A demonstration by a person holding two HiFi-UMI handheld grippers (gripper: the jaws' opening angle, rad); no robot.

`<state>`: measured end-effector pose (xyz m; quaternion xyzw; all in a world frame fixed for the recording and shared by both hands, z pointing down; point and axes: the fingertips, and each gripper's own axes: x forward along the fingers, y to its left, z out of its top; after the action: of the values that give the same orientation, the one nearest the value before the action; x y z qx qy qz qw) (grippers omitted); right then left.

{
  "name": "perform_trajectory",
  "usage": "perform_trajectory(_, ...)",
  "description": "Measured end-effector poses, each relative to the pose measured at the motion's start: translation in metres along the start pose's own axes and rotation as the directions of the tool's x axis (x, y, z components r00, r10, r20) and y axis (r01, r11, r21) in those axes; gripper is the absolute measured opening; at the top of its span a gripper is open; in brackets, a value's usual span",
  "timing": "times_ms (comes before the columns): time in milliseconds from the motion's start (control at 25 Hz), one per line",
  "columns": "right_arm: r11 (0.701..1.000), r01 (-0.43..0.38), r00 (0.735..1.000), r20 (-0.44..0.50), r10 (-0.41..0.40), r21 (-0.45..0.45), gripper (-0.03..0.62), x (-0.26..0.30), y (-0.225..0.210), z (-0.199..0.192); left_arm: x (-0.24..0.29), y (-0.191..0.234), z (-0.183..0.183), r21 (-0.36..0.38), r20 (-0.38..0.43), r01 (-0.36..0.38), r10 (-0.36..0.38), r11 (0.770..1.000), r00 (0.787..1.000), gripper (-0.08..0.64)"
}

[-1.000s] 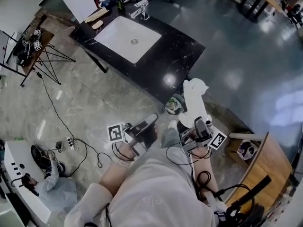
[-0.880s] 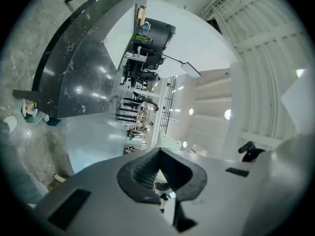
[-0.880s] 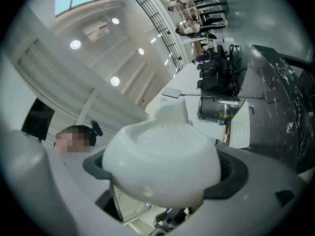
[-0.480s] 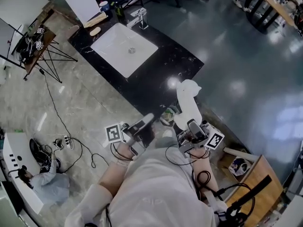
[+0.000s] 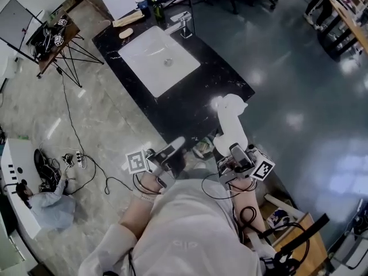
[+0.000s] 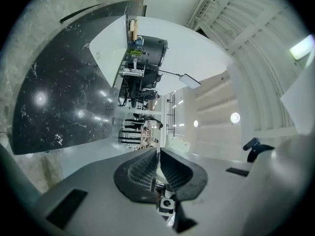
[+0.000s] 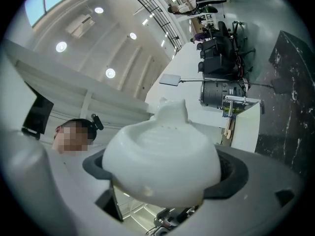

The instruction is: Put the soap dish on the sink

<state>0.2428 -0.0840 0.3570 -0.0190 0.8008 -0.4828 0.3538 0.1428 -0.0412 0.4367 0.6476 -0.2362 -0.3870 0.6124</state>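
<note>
Black marble makes up the desk (image 5: pixel 198 96) ahead of the person. The white sink (image 5: pixel 152 68) is sunk into its far half, with a faucet (image 5: pixel 184 23) at the back edge. Nothing of the task has landed there yet: the stone on the near side of the basin is bare. The soap dish (image 5: pixel 230 122), a white moulded piece with a knob-like end, is in the air by the desk's near edge, well apart from the basin. It sits in the right gripper (image 5: pixel 234 149), whose fingers are clamped on its lower end (the right gripper view shows the dish filling the gap between both dark pads). The left gripper (image 5: pixel 171 147) hovers near it on the left, its fingers pressed together with nothing between them. I judge the pick-up done and the carry only partly done — what is left is bringing the dish across to the sink's rim, setting it down flat and letting go.
</note>
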Motion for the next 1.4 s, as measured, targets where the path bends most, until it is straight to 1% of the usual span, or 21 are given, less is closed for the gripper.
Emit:
perform_trajectory(160, 0.999, -0.013, 1.0, -0.008, 0.013, 0.038, 0.5, 0.019, -0.009, 0.006, -0.002, -0.008, 0.014, 0.008, 0.037, 0.009, -0.009, 1.0, 0.999, 0.008)
perform_trajectory(360, 0.998, -0.023, 0.999, -0.037, 0.025, 0.052, 0.5, 0.042, -0.019, 0.003, -0.008, -0.02, 0.031, 0.04, 0.048, 0.027, -0.029, 0.999, 0.998, 0.008)
perform_trajectory(480, 0.998, -0.03, 0.998, -0.052, 0.033, 0.056, 0.5, 0.057, -0.027, 0.001, -0.01, -0.026, 0.048, 0.066, 0.053, 0.028, -0.032, 0.997, 0.998, 0.009)
perform_trajectory(600, 0.998, -0.028, 0.996, -0.078, 0.033, 0.062, 0.5, 0.072, -0.036, -0.006, -0.015, -0.029, 0.063, 0.079, 0.069, 0.025, -0.031, 0.997, 0.997, 0.026)
perform_trajectory(760, 0.997, -0.027, 0.994, -0.107, 0.034, 0.066, 0.5, 0.091, -0.046, -0.013, -0.021, -0.031, 0.082, 0.088, 0.088, 0.018, -0.026, 0.996, 0.996, 0.095)
perform_trajectory(1000, 0.997, -0.009, 0.989, -0.145, 0.02, 0.076, 0.5, 0.112, -0.067, -0.023, -0.03, -0.026, 0.106, 0.095, 0.126, 0.001, -0.013, 0.995, 0.992, 0.107)
perform_trajectory(1080, 0.998, 0.005, 0.986, -0.168, 0.007, 0.07, 0.5, 0.119, -0.074, -0.028, -0.033, -0.025, 0.111, 0.134, 0.125, -0.027, 0.01, 0.991, 0.992, 0.123)
perform_trajectory(1120, 0.998, 0.01, 0.984, -0.179, 0.002, 0.067, 0.5, 0.123, -0.078, -0.031, -0.035, -0.024, 0.113, 0.174, 0.121, -0.056, 0.036, 0.983, 0.992, 0.132)
perform_trajectory(1160, 0.998, 0.014, 0.982, -0.191, -0.002, 0.064, 0.5, 0.127, -0.083, -0.034, -0.037, -0.022, 0.117, 0.227, 0.115, -0.094, 0.069, 0.969, 0.991, 0.141)
perform_trajectory(1200, 0.998, 0.018, 0.979, -0.204, -0.006, 0.058, 0.5, 0.132, -0.088, -0.037, -0.039, -0.021, 0.121, 0.296, 0.109, -0.135, 0.107, 0.946, 0.988, 0.147)
perform_trajectory(1280, 0.999, 0.025, 0.972, -0.236, -0.015, 0.038, 0.5, 0.141, -0.097, -0.045, -0.043, -0.022, 0.132, 0.432, 0.102, -0.198, 0.171, 0.88, 0.98, 0.164)
perform_trajectory(1320, 0.999, 0.028, 0.967, -0.253, -0.02, 0.029, 0.5, 0.147, -0.101, -0.049, -0.045, -0.023, 0.137, 0.478, 0.105, -0.217, 0.189, 0.851, 0.976, 0.17)
perform_trajectory(1400, 0.999, 0.034, 0.959, -0.283, -0.028, 0.017, 0.5, 0.158, -0.109, -0.057, -0.049, -0.02, 0.148, 0.545, 0.122, -0.236, 0.202, 0.805, 0.972, 0.186)
